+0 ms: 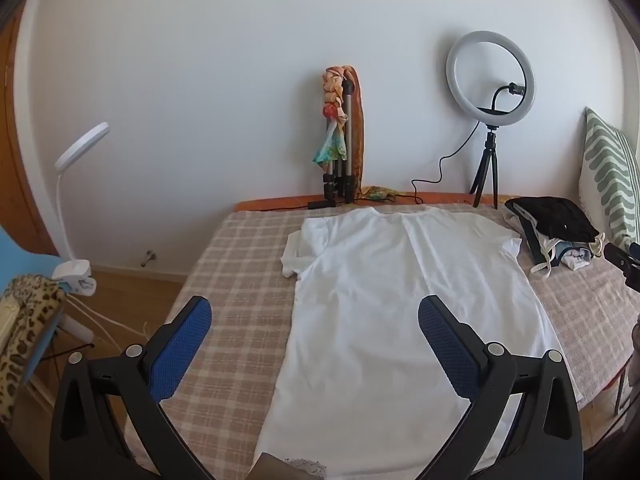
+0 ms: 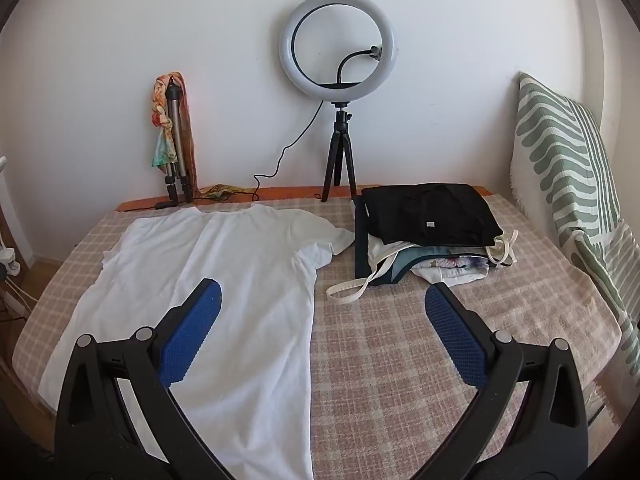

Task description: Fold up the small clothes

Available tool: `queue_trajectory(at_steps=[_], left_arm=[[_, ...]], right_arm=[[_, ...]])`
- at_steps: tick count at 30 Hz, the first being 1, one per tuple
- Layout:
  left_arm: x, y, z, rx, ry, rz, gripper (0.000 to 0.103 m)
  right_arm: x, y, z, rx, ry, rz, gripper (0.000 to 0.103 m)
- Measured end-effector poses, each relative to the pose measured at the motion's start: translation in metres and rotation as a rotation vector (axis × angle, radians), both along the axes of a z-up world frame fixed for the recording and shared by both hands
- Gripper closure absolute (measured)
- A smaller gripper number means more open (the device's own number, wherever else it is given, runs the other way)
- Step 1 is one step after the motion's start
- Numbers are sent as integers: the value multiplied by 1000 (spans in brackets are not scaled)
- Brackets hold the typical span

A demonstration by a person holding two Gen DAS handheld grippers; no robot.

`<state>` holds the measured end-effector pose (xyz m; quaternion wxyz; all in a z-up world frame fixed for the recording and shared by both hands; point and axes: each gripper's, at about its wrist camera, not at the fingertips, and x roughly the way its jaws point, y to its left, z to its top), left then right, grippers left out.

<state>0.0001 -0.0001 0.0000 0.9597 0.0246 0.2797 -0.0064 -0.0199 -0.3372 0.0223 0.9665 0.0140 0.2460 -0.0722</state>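
Observation:
A white T-shirt lies spread flat on the checked bed cover, collar toward the wall, hem toward me. It also shows in the right wrist view. My left gripper is open and empty, hovering above the shirt's left edge. My right gripper is open and empty, hovering above the shirt's right edge and the bare cover. A stack of folded clothes with a black garment on top sits at the back right of the bed.
A ring light on a tripod and a folded tripod with a colourful scarf stand against the wall. A green striped cushion leans at the right. A white clip lamp and cables are left of the bed.

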Motion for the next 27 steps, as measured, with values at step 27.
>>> queue_trajectory(at_steps=[27], left_arm=[[-2,1,2,-4,-19,15,0]], right_arm=[[0,-3,0,5,11,-6,0]])
